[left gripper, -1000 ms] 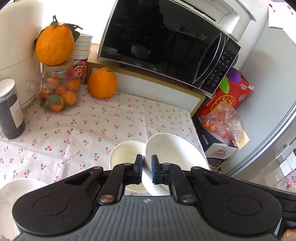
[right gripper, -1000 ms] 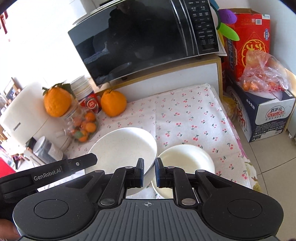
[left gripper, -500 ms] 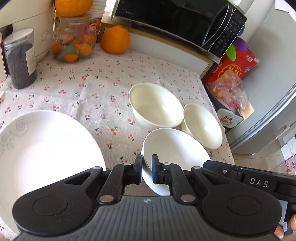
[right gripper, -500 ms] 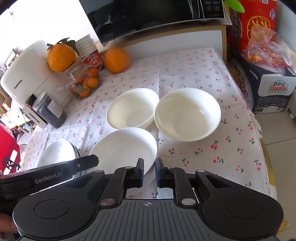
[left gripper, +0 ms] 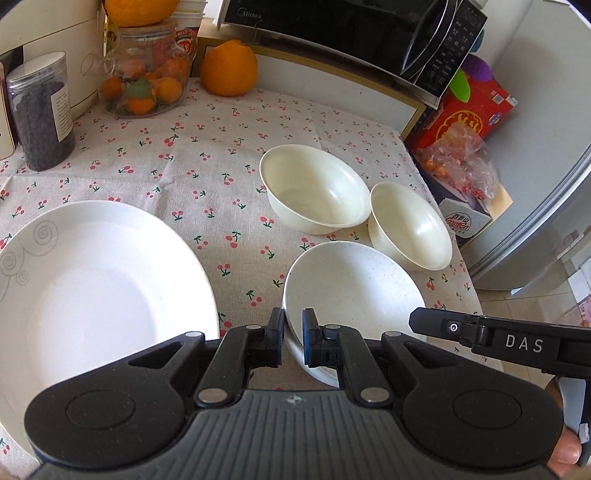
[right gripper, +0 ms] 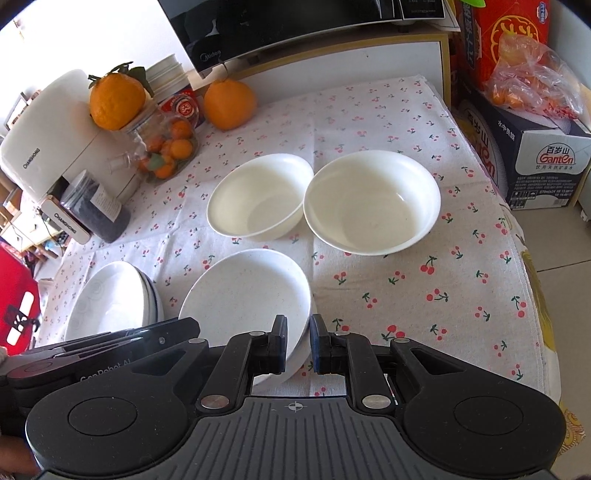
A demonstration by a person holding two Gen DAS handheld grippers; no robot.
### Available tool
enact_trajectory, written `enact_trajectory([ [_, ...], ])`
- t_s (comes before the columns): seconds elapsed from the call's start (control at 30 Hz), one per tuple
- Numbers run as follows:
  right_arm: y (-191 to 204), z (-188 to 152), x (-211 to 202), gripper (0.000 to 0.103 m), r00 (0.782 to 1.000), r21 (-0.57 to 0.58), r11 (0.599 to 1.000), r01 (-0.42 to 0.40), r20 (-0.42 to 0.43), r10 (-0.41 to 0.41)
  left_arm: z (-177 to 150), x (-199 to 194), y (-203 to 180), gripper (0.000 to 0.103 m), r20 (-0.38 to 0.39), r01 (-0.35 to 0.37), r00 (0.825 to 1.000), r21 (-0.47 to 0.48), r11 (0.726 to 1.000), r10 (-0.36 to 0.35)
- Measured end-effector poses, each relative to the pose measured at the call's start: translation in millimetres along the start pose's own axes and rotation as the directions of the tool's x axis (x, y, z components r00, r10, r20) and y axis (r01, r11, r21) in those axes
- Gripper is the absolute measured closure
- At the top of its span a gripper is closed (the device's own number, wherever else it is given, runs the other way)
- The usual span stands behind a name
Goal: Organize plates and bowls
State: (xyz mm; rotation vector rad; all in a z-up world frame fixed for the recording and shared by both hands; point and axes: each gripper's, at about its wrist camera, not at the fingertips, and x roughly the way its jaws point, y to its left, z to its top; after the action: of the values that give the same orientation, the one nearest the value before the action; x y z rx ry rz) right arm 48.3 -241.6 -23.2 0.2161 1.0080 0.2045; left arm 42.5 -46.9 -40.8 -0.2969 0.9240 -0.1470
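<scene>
At six o'clock in each wrist view, a speckled plate (left gripper: 354, 288) is pinched by its rim from both sides: the left tool (left gripper: 293, 343) is narrowed onto the plate's left edge, and the right tool (right gripper: 298, 345) is narrowed onto its right edge. Each has one finger over the rim and one finger under it. Whether the plate rests on the table (right gripper: 424, 295), which is covered with a cherry-print cloth, or hangs just above it cannot be told.

Beyond the plate, toward twelve o'clock in the right wrist view, two white bowls stand upright side by side, nearly touching: the left bowl (right gripper: 258, 199) at eleven and the right bowl (right gripper: 373, 203) at one. In the left wrist view the same pair sits at twelve to one o'clock.

Toward nine o'clock in the left wrist view lies a large white plate with swirl marks (left gripper: 96, 280); the right wrist view shows it as the top of a short stack (right gripper: 114, 299) at eight o'clock.

Along the far edge of the table, around eleven o'clock, stand a glass jar of small oranges (right gripper: 162, 147) with a big orange (right gripper: 116, 99) on top, another orange (right gripper: 229, 103) beside it, and a dark-filled canister (left gripper: 40, 114). A microwave (left gripper: 351, 33) sits behind them.
</scene>
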Motion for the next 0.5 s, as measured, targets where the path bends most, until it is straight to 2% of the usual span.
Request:
enact_trajectory([
  [0.17,-8,4,-2,0.088,0.999,0.055,0.998,-0.036,0.0,0.036,2,-2,2,0.084,0.02,-0.02,1.0,-0.001,1.0,0.02],
  [0.5,-24,13,-11,0.086,0.999,0.139,0.99,-0.029,0.044,0.023,11,-8,3,0.08,0.058,-0.018,0.998,-0.014,1.0,0.019],
])
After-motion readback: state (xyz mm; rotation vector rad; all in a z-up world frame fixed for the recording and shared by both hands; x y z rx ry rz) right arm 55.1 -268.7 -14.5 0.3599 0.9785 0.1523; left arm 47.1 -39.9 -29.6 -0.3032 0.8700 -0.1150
